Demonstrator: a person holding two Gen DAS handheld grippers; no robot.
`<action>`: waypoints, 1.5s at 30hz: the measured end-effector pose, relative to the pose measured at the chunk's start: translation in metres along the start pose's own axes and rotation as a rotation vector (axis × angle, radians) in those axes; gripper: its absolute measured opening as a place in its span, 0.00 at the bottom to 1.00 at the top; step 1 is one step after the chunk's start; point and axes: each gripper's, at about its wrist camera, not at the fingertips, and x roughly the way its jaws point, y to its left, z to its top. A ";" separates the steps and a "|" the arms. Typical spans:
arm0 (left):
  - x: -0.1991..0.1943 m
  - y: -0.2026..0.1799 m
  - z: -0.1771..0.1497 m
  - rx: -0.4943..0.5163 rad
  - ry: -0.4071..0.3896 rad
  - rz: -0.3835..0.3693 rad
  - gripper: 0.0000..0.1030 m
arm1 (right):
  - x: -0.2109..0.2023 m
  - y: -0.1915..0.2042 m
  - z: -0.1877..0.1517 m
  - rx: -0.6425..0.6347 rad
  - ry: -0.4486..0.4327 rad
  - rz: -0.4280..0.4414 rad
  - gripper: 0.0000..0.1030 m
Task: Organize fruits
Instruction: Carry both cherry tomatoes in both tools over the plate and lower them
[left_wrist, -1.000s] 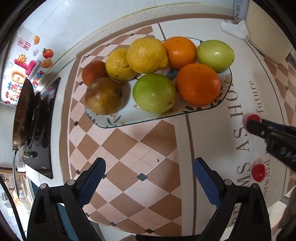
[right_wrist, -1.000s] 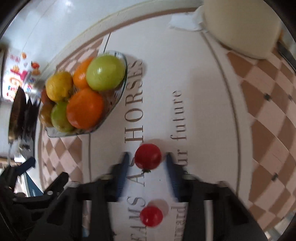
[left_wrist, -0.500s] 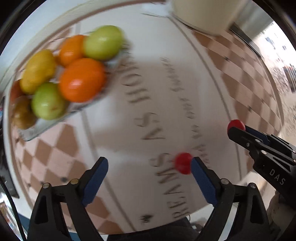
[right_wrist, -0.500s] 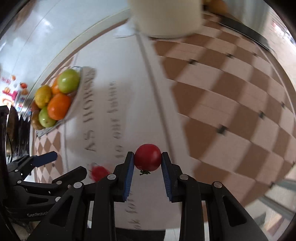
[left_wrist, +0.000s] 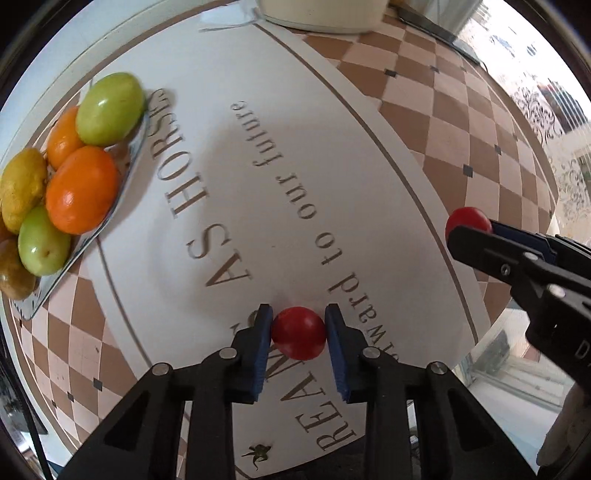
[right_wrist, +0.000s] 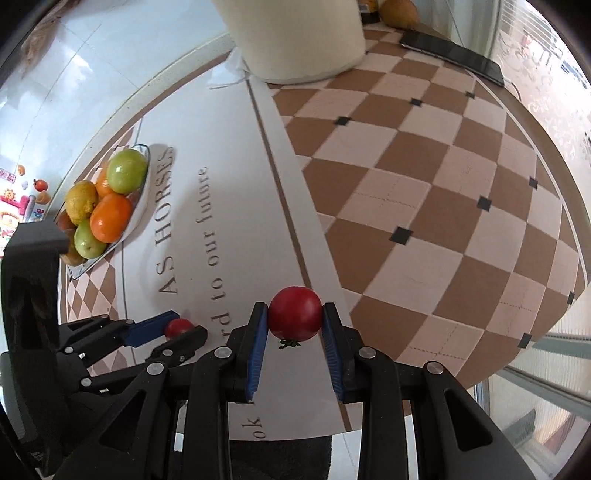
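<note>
My left gripper (left_wrist: 298, 332) is shut on a small red tomato (left_wrist: 298, 333) that rests low over the white lettered mat (left_wrist: 258, 147). In the right wrist view the same left gripper (right_wrist: 181, 332) shows at the lower left with that tomato (right_wrist: 178, 327) between its blue pads. My right gripper (right_wrist: 294, 321) is shut on a second red tomato (right_wrist: 294, 314), held above the mat's edge; it appears at the right of the left wrist view (left_wrist: 466, 221). A glass plate (left_wrist: 127, 173) at the left holds green, orange and yellow fruits.
A large cream cylindrical container (right_wrist: 295, 37) stands at the back on the checkered counter (right_wrist: 443, 184). A dark flat phone (right_wrist: 452, 55) lies behind it at the right. A loose green tomato stem (left_wrist: 258, 452) lies on the mat near the front edge.
My left gripper swung from the fruit plate over to the second tomato on the mat and shut on it. My right gripper lifted its tomato off the mat and moved right.
</note>
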 end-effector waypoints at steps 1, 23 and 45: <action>-0.004 0.006 -0.001 -0.021 -0.008 -0.007 0.26 | -0.002 0.003 0.001 -0.004 -0.003 0.004 0.31; -0.080 0.282 -0.060 -0.871 -0.159 -0.304 0.26 | 0.051 0.220 0.030 -0.236 0.098 0.425 0.31; -0.046 0.382 -0.084 -1.182 -0.162 -0.439 0.26 | 0.109 0.309 0.033 -0.379 0.166 0.314 0.31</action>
